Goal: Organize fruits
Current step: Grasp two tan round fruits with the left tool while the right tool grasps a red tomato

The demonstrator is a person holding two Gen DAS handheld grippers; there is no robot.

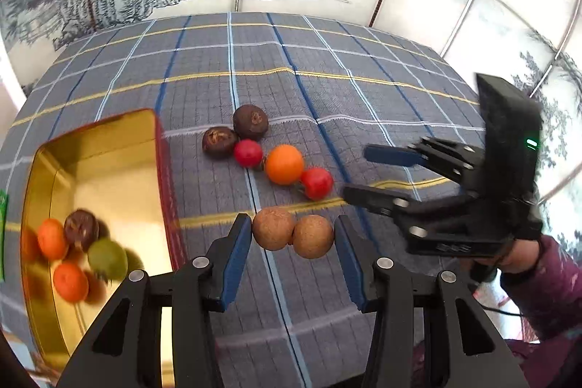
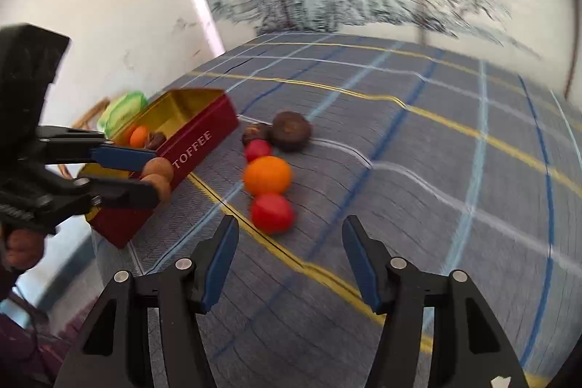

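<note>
I am carrying a joined pair of tan fruits (image 1: 293, 235) in my left claw (image 1: 293, 239), its blue pads clamped on the two outer sides, one fruit against each pad. From the right wrist view the pair (image 2: 157, 175) is hanging just in front of the red wall of the toffee tin (image 2: 196, 148), not yet over the opening. The tin (image 1: 160, 148) is sitting to the left on the checked surface (image 1: 327, 60), already holding several orange, dark and green fruits.

To do this well, I am judging that the pair needs lifting clear of the tin's rim before crossing it, since the two fruits are gripped end to end and could pivot or slip apart if the lower one knocks the wall. Steady pressure matters; releasing should wait until both are over the gold interior.

My right claw (image 2: 289, 260) is standing apart with nothing between its pads, above the surface near a red fruit (image 2: 272, 213). An orange fruit (image 2: 267, 175), another red one and two dark fruits are lying loose beyond it, awaiting their turn.
</note>
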